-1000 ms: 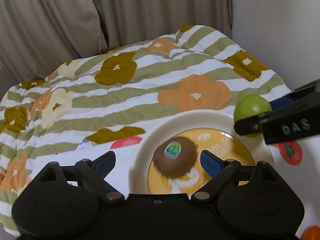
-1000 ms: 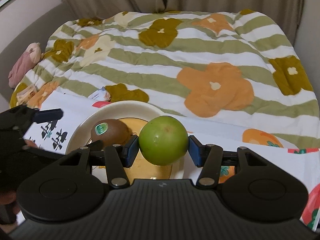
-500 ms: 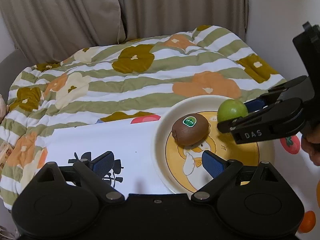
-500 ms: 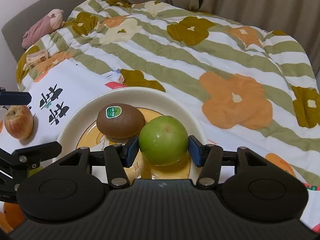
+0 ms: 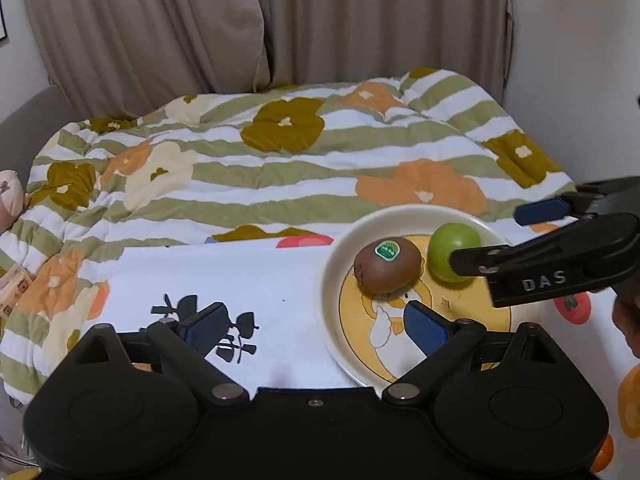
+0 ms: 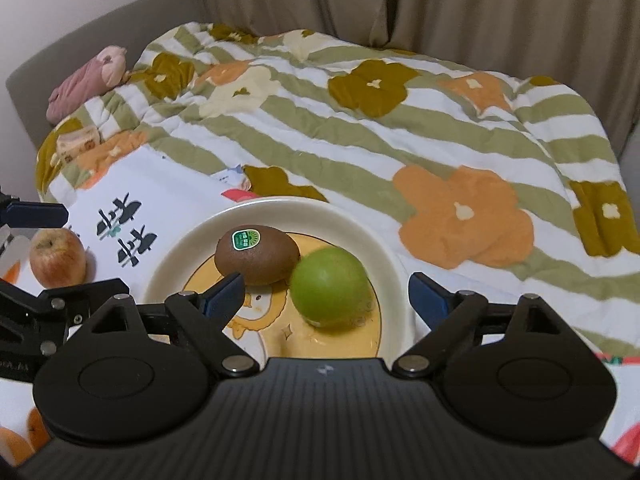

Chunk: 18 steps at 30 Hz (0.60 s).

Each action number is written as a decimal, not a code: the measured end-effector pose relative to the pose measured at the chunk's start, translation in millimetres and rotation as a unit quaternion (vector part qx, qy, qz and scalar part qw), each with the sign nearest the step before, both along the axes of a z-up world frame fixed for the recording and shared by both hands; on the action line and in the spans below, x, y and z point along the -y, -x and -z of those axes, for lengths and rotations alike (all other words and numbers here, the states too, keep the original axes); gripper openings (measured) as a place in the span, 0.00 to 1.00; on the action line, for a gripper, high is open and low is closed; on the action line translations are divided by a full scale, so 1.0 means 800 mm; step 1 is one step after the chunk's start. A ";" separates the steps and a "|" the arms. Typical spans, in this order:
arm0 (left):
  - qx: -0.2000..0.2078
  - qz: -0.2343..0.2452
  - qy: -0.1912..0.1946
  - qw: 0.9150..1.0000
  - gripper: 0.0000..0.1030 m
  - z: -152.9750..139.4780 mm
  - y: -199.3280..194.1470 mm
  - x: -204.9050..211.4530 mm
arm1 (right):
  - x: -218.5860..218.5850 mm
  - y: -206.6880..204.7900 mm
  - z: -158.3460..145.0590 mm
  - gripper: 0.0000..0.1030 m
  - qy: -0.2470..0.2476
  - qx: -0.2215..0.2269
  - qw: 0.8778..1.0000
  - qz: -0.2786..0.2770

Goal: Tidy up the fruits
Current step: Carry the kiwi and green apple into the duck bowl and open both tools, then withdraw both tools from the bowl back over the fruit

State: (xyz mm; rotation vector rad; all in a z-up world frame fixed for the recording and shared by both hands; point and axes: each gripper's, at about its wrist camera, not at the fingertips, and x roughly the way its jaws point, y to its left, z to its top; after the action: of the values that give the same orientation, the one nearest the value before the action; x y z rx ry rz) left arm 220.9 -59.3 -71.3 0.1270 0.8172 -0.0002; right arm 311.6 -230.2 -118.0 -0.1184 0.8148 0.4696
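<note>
A cream plate point(image 6: 360, 224) point(image 5: 340, 256) with a yellow cartoon centre holds a brown kiwi point(image 6: 256, 254) point(image 5: 387, 265) with a green sticker and a green apple point(image 6: 330, 286) point(image 5: 450, 246) beside it. My right gripper point(image 6: 326, 300) has its jaws opening wide; the green apple lies on the plate between them, with neither pad touching it. In the left wrist view the right gripper point(image 5: 496, 236) reaches in from the right around the apple. My left gripper point(image 5: 316, 326) is open and empty, near the plate's left rim. A red apple point(image 6: 58, 256) sits left of the plate.
A white cloth point(image 5: 224, 276) printed with black characters and fruit covers the near surface. Behind it lies a striped floral quilt point(image 5: 280, 160). A pink plush toy point(image 6: 86, 82) and beige curtains point(image 5: 240, 20) are at the back. An orange fruit point(image 6: 16, 440) shows at the lower left.
My right gripper has opened and let go of the green apple, which now rests on the plate by the kiwi. My left gripper has drawn back to the left, away from the kiwi.
</note>
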 end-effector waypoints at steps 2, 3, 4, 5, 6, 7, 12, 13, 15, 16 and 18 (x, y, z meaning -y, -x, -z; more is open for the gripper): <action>0.010 -0.003 0.002 1.000 0.94 -0.010 0.006 -0.002 | 0.004 0.011 -0.012 1.00 0.000 0.006 1.000 0.012; 0.018 -0.006 0.002 1.000 0.94 -0.016 0.012 -0.003 | 0.006 0.017 -0.019 1.00 0.001 0.010 1.000 0.016; 0.025 -0.008 0.001 1.000 0.94 -0.021 0.017 -0.005 | 0.008 0.024 -0.027 1.00 0.001 0.015 1.000 0.019; 0.032 -0.010 0.002 0.999 0.94 -0.027 0.022 -0.006 | 0.009 0.033 -0.036 1.00 0.001 0.020 1.000 0.023; 0.040 -0.012 0.004 0.999 0.94 -0.032 0.029 -0.008 | 0.011 0.040 -0.043 1.00 0.000 0.023 0.999 0.026; 0.046 -0.013 0.005 0.999 0.94 -0.037 0.034 -0.010 | 0.013 0.049 -0.052 1.00 -0.001 0.027 0.999 0.030; 0.074 -0.015 0.016 0.997 0.94 -0.063 0.071 -0.019 | 0.020 0.094 -0.085 1.00 -0.012 0.031 0.998 0.057; 0.078 -0.014 0.018 0.997 0.94 -0.068 0.078 -0.021 | 0.022 0.103 -0.091 1.00 -0.016 0.031 0.997 0.064; 0.088 -0.012 0.019 0.996 0.94 -0.077 0.094 -0.024 | 0.025 0.124 -0.101 1.00 -0.022 0.030 0.996 0.080; 0.092 -0.011 0.022 0.995 0.94 -0.082 0.103 -0.026 | 0.027 0.134 -0.106 1.00 -0.025 0.031 0.995 0.088; 0.099 -0.009 0.024 0.995 0.94 -0.088 0.116 -0.030 | 0.030 0.153 -0.113 1.00 -0.030 0.031 0.994 0.104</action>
State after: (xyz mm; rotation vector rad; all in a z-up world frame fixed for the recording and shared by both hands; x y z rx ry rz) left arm 128.0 -35.6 -1.1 0.0739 0.6203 0.0097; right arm 189.1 -254.3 -27.6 0.0078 0.7421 0.2922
